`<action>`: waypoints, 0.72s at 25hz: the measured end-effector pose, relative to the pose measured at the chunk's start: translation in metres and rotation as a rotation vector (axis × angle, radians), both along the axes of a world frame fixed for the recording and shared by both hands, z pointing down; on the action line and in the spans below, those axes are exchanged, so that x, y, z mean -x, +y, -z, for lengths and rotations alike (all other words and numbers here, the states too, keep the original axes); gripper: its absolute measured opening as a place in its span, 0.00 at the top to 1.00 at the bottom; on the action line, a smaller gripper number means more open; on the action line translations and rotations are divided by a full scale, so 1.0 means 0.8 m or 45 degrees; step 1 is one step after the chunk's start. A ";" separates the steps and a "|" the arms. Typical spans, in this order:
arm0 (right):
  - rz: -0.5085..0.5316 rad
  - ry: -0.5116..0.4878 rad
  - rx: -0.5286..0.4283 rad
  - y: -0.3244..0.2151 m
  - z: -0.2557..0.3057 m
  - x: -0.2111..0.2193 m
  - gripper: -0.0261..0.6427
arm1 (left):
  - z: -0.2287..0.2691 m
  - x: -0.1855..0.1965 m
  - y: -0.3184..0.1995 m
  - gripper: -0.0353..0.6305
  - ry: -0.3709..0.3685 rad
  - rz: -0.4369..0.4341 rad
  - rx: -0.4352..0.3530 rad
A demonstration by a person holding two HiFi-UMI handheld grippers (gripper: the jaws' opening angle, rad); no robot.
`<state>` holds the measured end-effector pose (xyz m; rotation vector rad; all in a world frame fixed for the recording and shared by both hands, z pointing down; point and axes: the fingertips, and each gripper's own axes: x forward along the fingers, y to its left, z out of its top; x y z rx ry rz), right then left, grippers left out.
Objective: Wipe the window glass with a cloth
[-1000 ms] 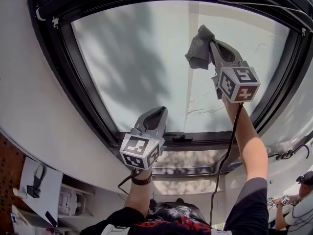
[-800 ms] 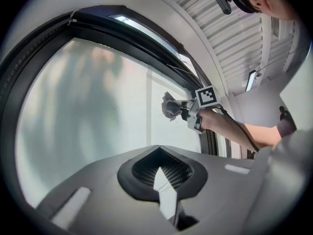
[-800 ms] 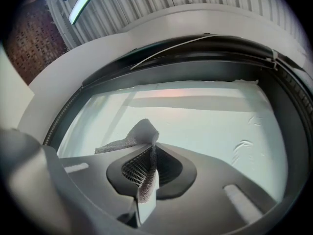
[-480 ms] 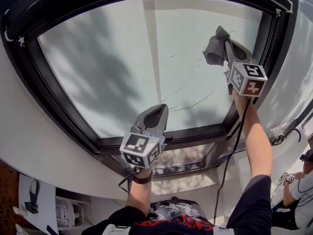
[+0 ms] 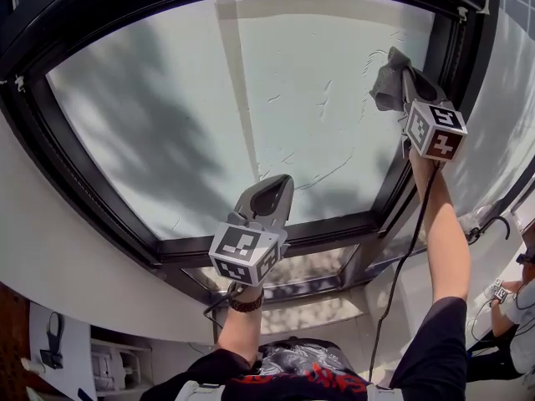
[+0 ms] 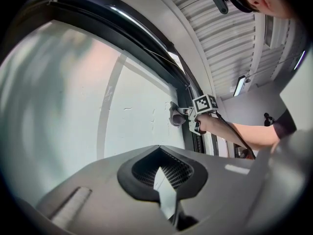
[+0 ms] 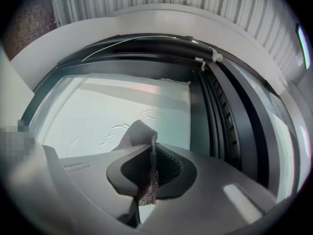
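Cloth [image 5: 386, 85]: grey, bunched against window glass [image 5: 251, 90], upper right (just beside black frame [image 5: 456, 48]).
Right gripper [image 5: 403, 72]: clamped on cloth.
Left gripper [image 5: 276, 189]: jaws together, empty, low over glass.

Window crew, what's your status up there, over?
Right gripper shut on cloth, cloth at the glass near the right frame. Left gripper shut, empty, by the bottom frame. Streaks on the glass; nothing in the way.

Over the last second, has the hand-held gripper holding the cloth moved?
Yes. The right hand-held gripper with the cloth has slid right across the glass, from mid-pane to close beside the black right frame.
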<state>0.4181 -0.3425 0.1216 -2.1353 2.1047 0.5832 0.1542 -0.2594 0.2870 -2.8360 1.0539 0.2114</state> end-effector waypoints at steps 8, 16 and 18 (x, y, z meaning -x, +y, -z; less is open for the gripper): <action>0.353 -0.007 -0.112 0.003 0.031 0.138 0.94 | -0.011 0.065 -0.025 0.95 -0.003 0.161 0.029; 0.955 0.052 -0.128 0.010 0.033 0.441 0.94 | -0.014 0.214 -0.013 0.95 0.012 0.434 0.044; 1.089 0.044 -0.095 0.010 0.025 0.519 0.94 | -0.011 0.261 -0.007 0.95 0.025 0.518 0.036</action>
